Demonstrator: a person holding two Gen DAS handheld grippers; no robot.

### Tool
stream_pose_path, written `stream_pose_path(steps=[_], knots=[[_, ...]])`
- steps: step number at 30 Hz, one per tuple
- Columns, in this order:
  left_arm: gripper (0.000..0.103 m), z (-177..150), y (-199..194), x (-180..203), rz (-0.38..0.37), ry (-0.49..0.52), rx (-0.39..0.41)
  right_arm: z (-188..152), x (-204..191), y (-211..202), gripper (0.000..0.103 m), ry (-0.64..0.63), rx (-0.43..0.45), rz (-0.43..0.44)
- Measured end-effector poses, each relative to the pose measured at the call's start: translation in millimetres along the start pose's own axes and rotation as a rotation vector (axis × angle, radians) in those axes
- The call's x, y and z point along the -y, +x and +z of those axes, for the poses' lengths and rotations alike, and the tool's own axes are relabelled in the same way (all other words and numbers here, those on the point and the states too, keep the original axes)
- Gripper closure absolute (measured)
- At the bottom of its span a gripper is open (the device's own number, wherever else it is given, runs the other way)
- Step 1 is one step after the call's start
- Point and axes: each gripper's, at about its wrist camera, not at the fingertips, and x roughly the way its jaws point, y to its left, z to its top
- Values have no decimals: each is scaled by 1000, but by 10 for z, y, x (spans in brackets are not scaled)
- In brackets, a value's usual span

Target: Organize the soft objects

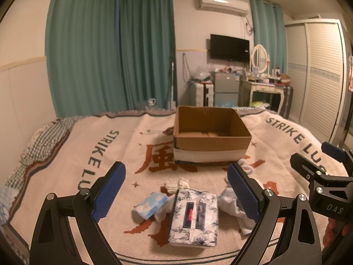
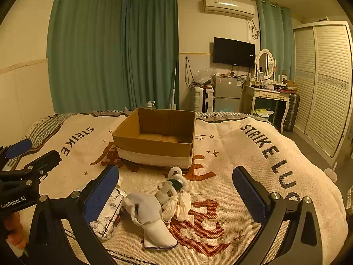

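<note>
An open, empty cardboard box (image 1: pixel 211 139) (image 2: pixel 154 141) stands mid-bed. In front of it lie soft things: a floral tissue pack (image 1: pixel 194 216) (image 2: pixel 108 212), a small blue tissue pack (image 1: pixel 151 204), a white sock (image 2: pixel 147 212), crumpled lace cloth (image 2: pixel 178 205) and white rings with a dark piece (image 2: pixel 174 182). My left gripper (image 1: pixel 176 190) is open and empty, above the floral pack. My right gripper (image 2: pixel 176 194) is open and empty, above the sock and lace. Each gripper shows at the edge of the other's view.
The bed carries a cream blanket (image 2: pixel 253 154) with red characters and "STRIKE LUCK" lettering. Beyond the foot of the bed are green curtains (image 1: pixel 110 55), a fridge (image 2: pixel 227 92), a dressing table (image 2: pixel 269 95) and a wardrobe (image 2: pixel 326 84) at right.
</note>
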Motion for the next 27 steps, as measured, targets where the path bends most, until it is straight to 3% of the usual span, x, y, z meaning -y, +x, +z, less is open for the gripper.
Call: stream_pose_path(steps=[27], knots=[[8,5,-50,11,10,-8,-5,-1,9,-4,0,-9,-6,-11]])
